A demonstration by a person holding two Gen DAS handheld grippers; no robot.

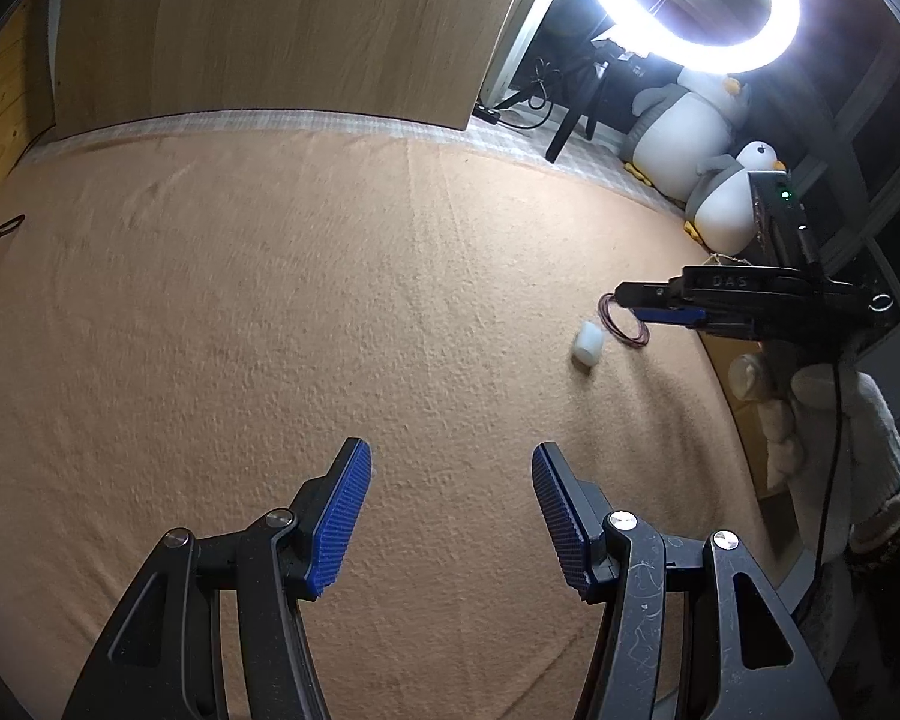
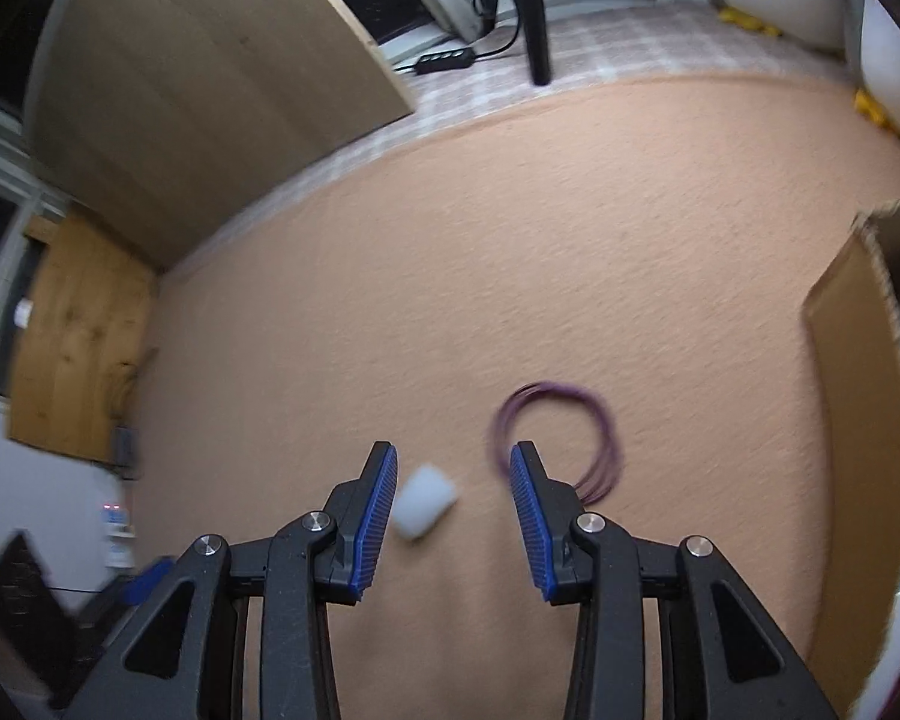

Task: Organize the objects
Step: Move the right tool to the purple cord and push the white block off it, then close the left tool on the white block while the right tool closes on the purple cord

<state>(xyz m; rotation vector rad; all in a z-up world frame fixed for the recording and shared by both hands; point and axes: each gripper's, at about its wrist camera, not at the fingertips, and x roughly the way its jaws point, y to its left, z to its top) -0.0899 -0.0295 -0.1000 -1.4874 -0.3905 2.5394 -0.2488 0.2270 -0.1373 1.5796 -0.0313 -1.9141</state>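
A small white cylinder (image 2: pixel 423 501) lies on its side on the peach cloth (image 2: pixel 450 276). A coil of thin purple wire (image 2: pixel 555 438) lies just right of it. My right gripper (image 2: pixel 453 501) hovers above both, open, and nothing is pressed by its pads; the cylinder shows near the left pad and the coil behind the right one. In the left wrist view the cylinder (image 1: pixel 588 346) and the coil (image 1: pixel 624 324) lie far right, under the right gripper (image 1: pixel 642 306), held by a gloved hand (image 1: pixel 834 420). My left gripper (image 1: pixel 450 480) stands open over bare cloth.
A cardboard box (image 2: pixel 858 420) with packets inside stands at the cloth's right edge. A wooden panel (image 1: pixel 270 30) rises behind the cloth. Two plush penguins (image 1: pixel 690 132), a ring light (image 1: pixel 690 0) and its stand legs are at the back right.
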